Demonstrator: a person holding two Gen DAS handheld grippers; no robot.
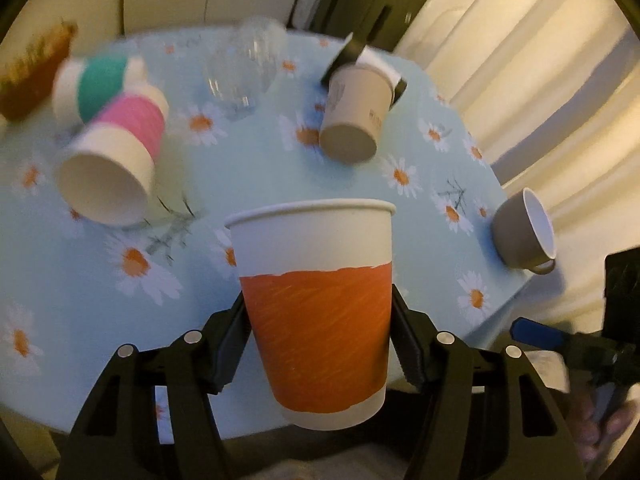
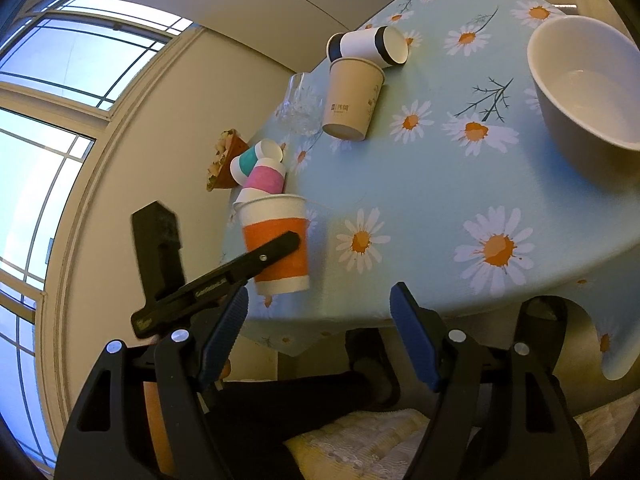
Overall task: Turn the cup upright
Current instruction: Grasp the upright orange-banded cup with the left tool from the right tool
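Observation:
My left gripper (image 1: 318,336) is shut on an orange-and-white paper cup (image 1: 316,312), held upright with its mouth up, above the near edge of the daisy tablecloth (image 1: 80,280). The right wrist view shows the same cup (image 2: 276,248) with a left finger (image 2: 276,246) across its orange band. My right gripper (image 2: 320,336) is open and empty, off the table's near edge, below the cloth (image 2: 420,208).
A pink cup (image 1: 116,160), a teal cup (image 1: 92,88), a tan cup (image 1: 352,116) and a black-and-white cup (image 2: 368,46) lie on their sides. A clear glass (image 1: 244,68) lies behind. A grey teacup (image 1: 524,232) lies at the right edge.

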